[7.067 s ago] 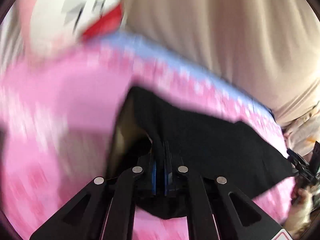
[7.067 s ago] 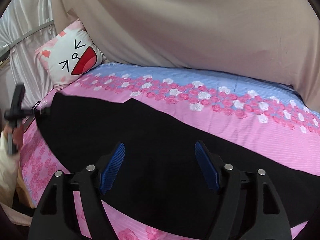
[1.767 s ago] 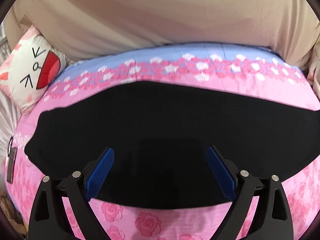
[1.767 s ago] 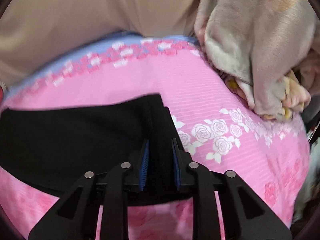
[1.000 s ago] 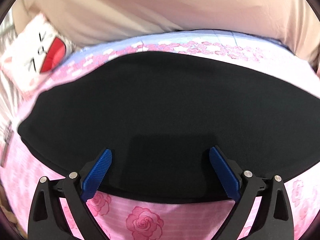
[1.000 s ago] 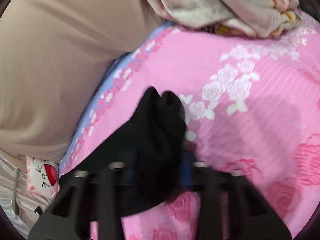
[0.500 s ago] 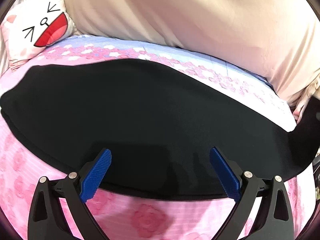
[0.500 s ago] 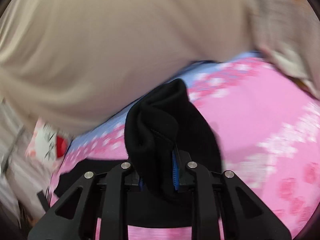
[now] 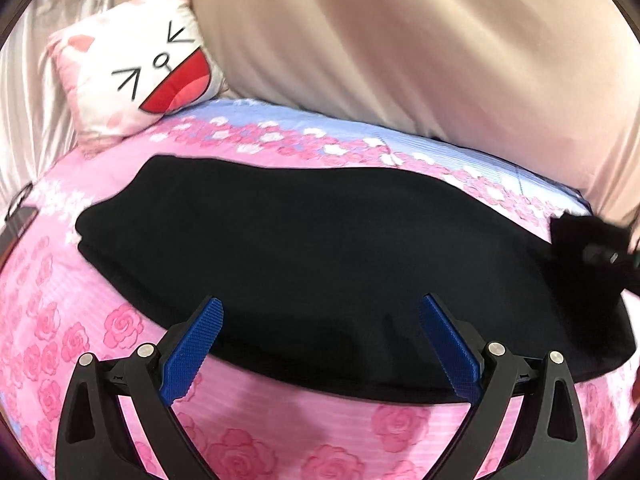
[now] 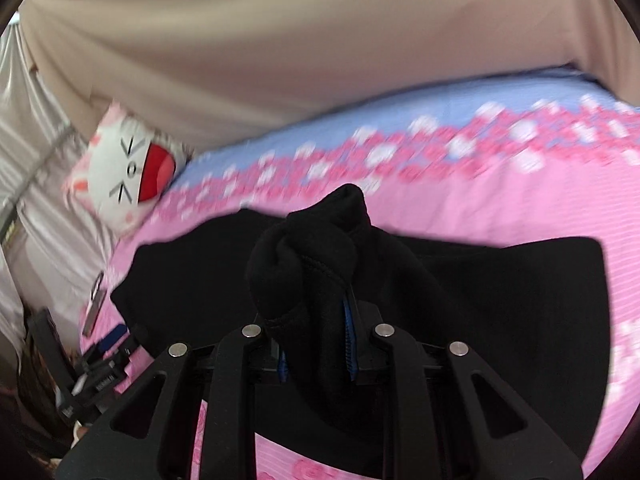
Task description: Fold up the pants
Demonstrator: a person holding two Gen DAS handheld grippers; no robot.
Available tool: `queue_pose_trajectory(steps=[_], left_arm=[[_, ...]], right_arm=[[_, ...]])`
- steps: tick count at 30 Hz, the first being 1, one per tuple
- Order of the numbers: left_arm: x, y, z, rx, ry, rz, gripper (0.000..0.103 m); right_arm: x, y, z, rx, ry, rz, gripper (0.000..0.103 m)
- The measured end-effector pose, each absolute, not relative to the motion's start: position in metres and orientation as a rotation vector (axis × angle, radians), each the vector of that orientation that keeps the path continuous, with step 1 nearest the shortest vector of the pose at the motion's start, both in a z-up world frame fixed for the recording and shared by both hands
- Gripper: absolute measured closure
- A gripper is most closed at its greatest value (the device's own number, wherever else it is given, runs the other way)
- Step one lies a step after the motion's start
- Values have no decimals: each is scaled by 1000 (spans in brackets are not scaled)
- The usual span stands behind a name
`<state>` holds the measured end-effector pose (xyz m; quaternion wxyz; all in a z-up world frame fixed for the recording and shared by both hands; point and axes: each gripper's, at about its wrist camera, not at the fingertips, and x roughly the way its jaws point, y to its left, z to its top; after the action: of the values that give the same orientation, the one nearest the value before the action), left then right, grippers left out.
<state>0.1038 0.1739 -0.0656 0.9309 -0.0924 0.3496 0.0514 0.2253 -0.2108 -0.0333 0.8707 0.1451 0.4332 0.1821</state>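
Since one second ago, right gripper (image 10: 316, 344) has carried the pants (image 9: 320, 248) end toward the cat pillow (image 9: 148, 80), clenched on bunched cloth; left gripper (image 9: 320, 344) spread wide above pants' near edge; pants lie on bedsheet (image 9: 280, 420).

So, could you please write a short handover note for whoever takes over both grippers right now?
Right gripper: shut on a bunched end of the black pants, lifted above the part lying flat.
Left gripper: open, empty, hovering over the near edge of the pants.
Pants: spread lengthwise across the pink floral bedspread; the cat-face pillow sits beyond their far end.
Done: pants look laid flat in one long strip, and one end is picked up.
Left: carry the held end over to the pillow-side end, lay it down, release, smooth, and likely fold once more.
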Motion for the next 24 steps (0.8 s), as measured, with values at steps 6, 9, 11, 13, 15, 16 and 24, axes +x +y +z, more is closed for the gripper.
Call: queue_pose_trajectory(steps=[6, 9, 11, 13, 15, 16, 24], left_arm=[[108, 190, -75, -291, 740, 65, 6], [112, 194, -81, -321, 774, 55, 6], [110, 196, -82, -339, 769, 53, 6], [109, 197, -82, -346, 764, 50, 6], [109, 196, -83, -346, 767, 50, 6], [109, 196, -83, -344, 771, 50, 6], [113, 193, -83, -322, 786, 62, 6]], right_arm=[[228, -172, -60, 185, 951, 375, 80], [217, -170, -58, 222, 925, 379, 72], [203, -174, -48, 296, 903, 432, 51], [190, -182, -33, 360, 868, 472, 33], [175, -195, -11, 384, 790, 495, 30], [172, -199, -3, 381, 767, 486, 30], [229, -215, -30, 416, 815, 363, 60]])
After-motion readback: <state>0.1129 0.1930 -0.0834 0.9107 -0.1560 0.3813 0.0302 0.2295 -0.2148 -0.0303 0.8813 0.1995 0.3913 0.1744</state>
